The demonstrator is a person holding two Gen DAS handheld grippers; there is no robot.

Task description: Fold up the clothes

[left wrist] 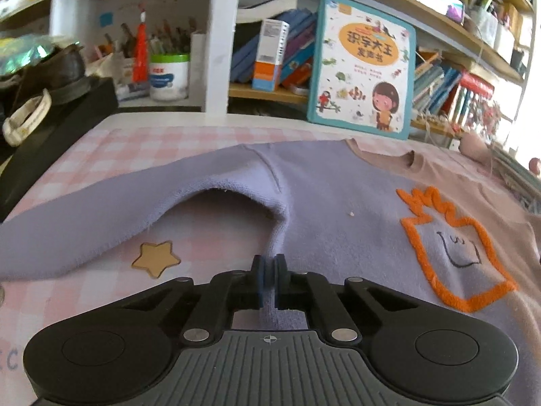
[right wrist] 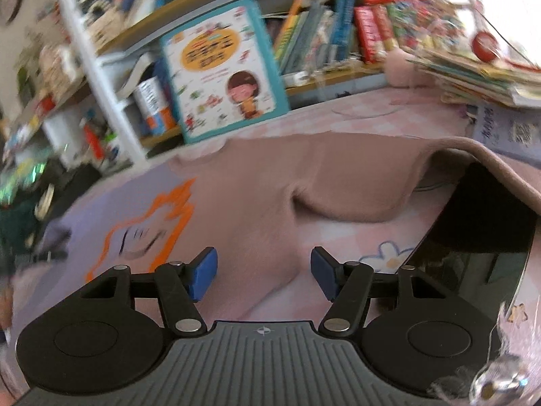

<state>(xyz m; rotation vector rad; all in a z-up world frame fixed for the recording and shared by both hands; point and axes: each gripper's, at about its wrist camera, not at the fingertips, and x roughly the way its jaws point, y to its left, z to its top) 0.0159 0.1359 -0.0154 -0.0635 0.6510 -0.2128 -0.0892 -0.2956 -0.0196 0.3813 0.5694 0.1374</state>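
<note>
a: lilac and dusty-pink fleece is what is seen spread flat on the pink-and-white checked tabletop [left wrist: 111, 155], a soft two-tone sweatshirt [left wrist: 338, 186] with an orange tufted outline of a smiling face [left wrist: 453, 253] stitched on its front.

b: and why is it laid out that way?

a: it appears to have been flattened front-up so that sleeves and sides can be turned inward. the lilac sleeve [left wrist: 84, 216] is stretched out to the left, with a curved gap left under the armpit where the checked cloth and a tan star sticker [left wrist: 156, 258] are exposed.

b: what is held?

a: the left gripper [left wrist: 269, 280] is pinched shut on the lilac side edge just below that armpit; the blue fingers [left wrist: 259, 282] are pressed together with a strip of fleece caught between them. a grip there is judged suited to lifting the side over.

b: and the other one?

a: the right gripper [right wrist: 263, 270] is held over the pink half with its fingers [right wrist: 203, 272] spread apart, and nothing is clamped. the pink sleeve [right wrist: 389, 182] is seen draped over a dark glossy curved object [right wrist: 473, 253] at the right, so it is lifted rather than lying flat.

b: the surroundings?

a: a teal-bordered children's picture book [left wrist: 363, 67] is propped against cluttered shelves behind; the right wrist view is blurred.
</note>
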